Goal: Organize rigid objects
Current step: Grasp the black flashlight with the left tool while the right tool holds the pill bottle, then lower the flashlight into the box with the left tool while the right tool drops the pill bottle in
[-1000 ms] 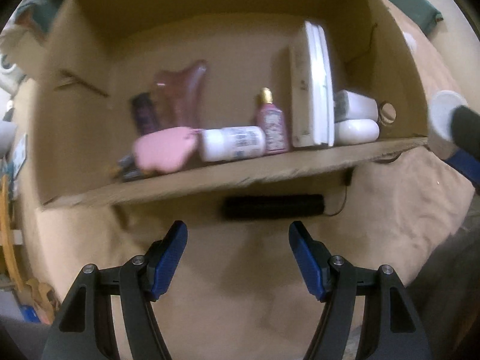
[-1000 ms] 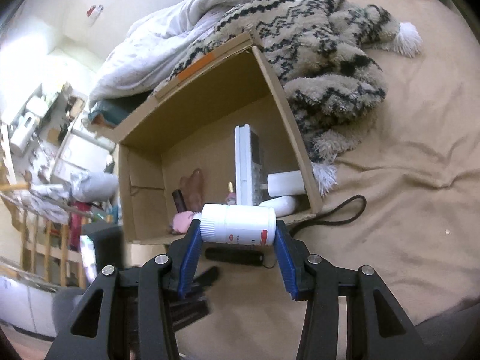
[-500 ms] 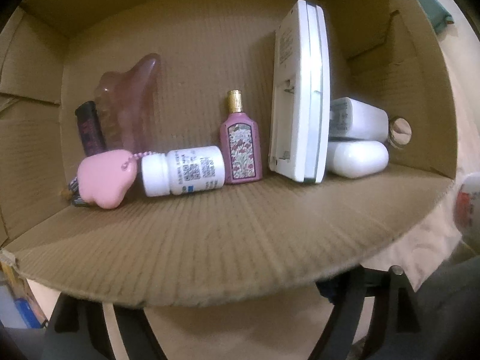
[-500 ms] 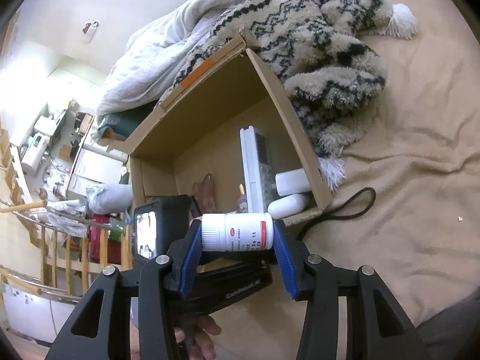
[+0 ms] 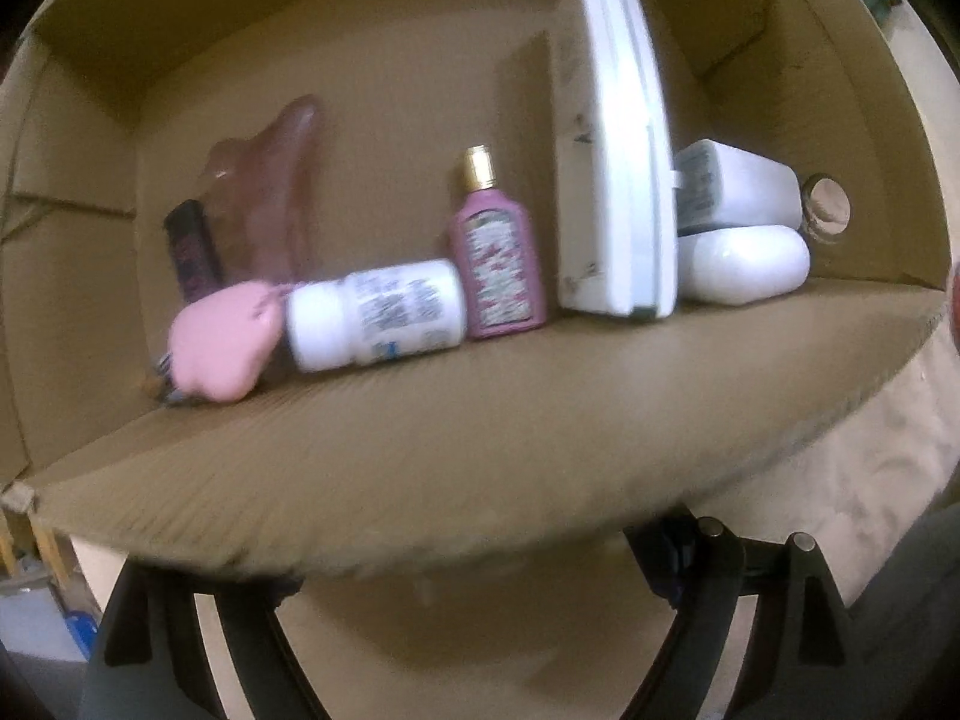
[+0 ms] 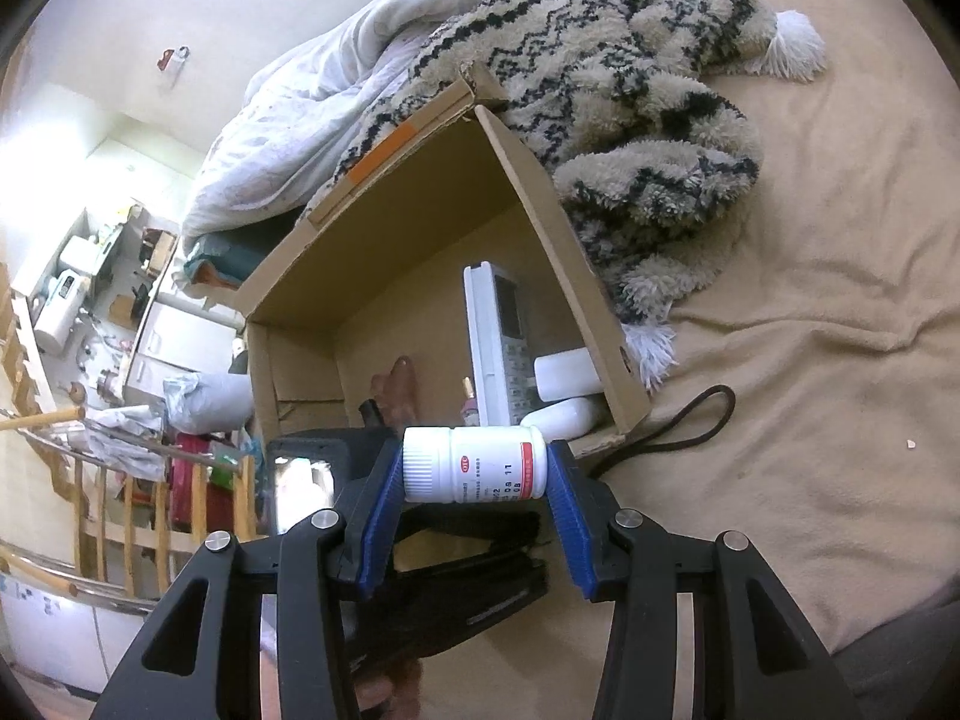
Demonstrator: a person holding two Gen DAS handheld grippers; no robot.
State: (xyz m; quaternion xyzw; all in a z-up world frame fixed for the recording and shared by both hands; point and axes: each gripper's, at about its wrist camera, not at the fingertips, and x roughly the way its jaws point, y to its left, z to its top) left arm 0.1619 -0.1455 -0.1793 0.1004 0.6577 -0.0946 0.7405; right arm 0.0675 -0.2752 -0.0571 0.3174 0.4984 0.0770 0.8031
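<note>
Presently the right gripper (image 6: 475,474) holds the white pill bottle (image 6: 474,464) crosswise between its fingers, just outside the cardboard box's (image 6: 576,276) near wall. Left gripper's (image 5: 468,618) fingers are hidden beneath that wall; spread cannot be judged.

Patterned fleece blanket (image 6: 630,114) (rumpled); white duvet (image 6: 336,90)

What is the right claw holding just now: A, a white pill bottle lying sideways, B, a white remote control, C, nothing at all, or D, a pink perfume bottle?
A: the right claw grips a white pill bottle sideways between its blue pads, cap toward the left pad, in front of the cardboard box, while the perfume bottle and remote sit inside the box.
</note>
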